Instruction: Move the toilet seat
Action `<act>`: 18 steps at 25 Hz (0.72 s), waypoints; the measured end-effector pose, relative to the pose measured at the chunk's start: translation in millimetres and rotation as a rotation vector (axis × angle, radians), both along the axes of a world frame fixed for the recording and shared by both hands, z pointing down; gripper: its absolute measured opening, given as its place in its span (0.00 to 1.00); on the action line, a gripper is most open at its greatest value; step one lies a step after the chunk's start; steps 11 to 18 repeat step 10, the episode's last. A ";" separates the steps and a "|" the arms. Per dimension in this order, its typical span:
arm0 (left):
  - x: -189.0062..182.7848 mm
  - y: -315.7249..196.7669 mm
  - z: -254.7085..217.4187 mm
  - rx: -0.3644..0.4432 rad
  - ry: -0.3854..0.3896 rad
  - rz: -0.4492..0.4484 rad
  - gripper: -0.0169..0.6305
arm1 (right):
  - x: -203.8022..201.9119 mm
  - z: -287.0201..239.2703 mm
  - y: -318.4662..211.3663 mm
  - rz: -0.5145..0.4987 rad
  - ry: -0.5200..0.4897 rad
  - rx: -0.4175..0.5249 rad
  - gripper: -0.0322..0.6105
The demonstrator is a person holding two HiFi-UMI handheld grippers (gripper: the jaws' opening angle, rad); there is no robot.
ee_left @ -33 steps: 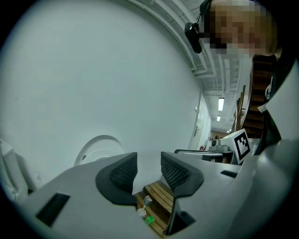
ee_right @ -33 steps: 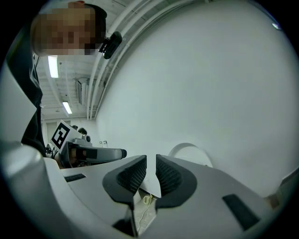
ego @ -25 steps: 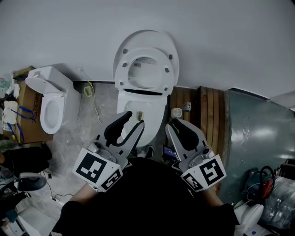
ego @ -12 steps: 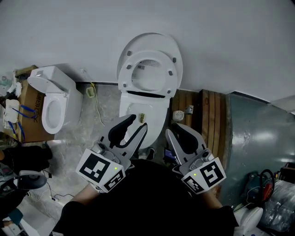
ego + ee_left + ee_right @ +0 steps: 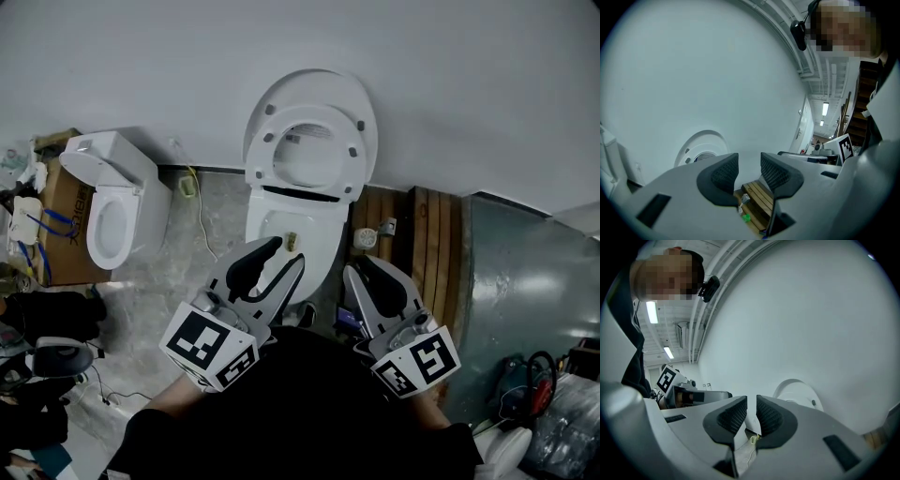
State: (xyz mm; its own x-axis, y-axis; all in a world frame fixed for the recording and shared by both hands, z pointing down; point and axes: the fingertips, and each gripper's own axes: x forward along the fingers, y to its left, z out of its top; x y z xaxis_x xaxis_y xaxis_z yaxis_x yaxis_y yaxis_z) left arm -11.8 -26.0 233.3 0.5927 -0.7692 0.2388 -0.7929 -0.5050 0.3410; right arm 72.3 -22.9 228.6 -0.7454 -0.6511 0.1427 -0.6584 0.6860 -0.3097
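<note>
Far left, there's a cardboard box by the wall, and just beside it a small white toilet. Moving in, here's the left gripper, held low over the front of the big toilet bowl and aimed toward the wall. Its pads stand a little apart, released, with nothing between them; only wall and floor show through the gap. Dead centre is the toilet seat. It's up, nearly upright, its ring lying against the raised lid, which leans on the white wall. Neither gripper touches it; both sit well short, on the near side of the bowl. Next is the right gripper, just off the bowl's right flank. Its jaws are drawn almost together with only a thin slit left, and nothing is caught in it. Further right are wooden slats on the floor, then a dark grey-green surface.
</note>
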 end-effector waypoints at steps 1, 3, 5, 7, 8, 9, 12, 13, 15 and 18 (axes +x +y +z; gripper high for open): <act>0.0 0.0 0.5 -0.002 0.001 -0.001 0.27 | 1.2 0.4 -0.7 0.005 -0.002 -0.003 0.18; -0.4 -0.7 1.8 -0.006 0.003 -0.004 0.27 | 2.4 2.0 -1.8 0.007 -0.003 -0.010 0.18; -0.2 -1.2 2.9 -0.010 0.003 -0.005 0.27 | 2.3 3.7 -1.5 0.002 -0.002 -0.017 0.18; 1.0 -0.5 3.1 -0.011 0.003 -0.003 0.27 | 1.7 4.9 0.5 -0.004 0.001 -0.022 0.18; 1.6 -0.1 3.1 -0.012 0.004 -0.001 0.27 | 1.2 5.3 1.6 -0.007 0.003 -0.025 0.18; 2.2 0.4 2.9 -0.012 0.005 0.000 0.27 | 0.7 5.7 2.8 -0.010 0.004 -0.027 0.18; 2.7 0.9 2.8 -0.012 0.006 0.001 0.27 | 0.0 6.0 3.9 -0.013 0.006 -0.030 0.18; 2.7 0.9 2.8 -0.012 0.006 0.001 0.27 | 0.0 6.0 3.9 -0.013 0.006 -0.030 0.18; 2.7 0.9 2.8 -0.012 0.006 0.001 0.27 | 0.0 6.0 3.9 -0.013 0.006 -0.030 0.18; 2.7 0.9 2.8 -0.012 0.006 0.001 0.27 | 0.0 6.0 3.9 -0.013 0.006 -0.030 0.18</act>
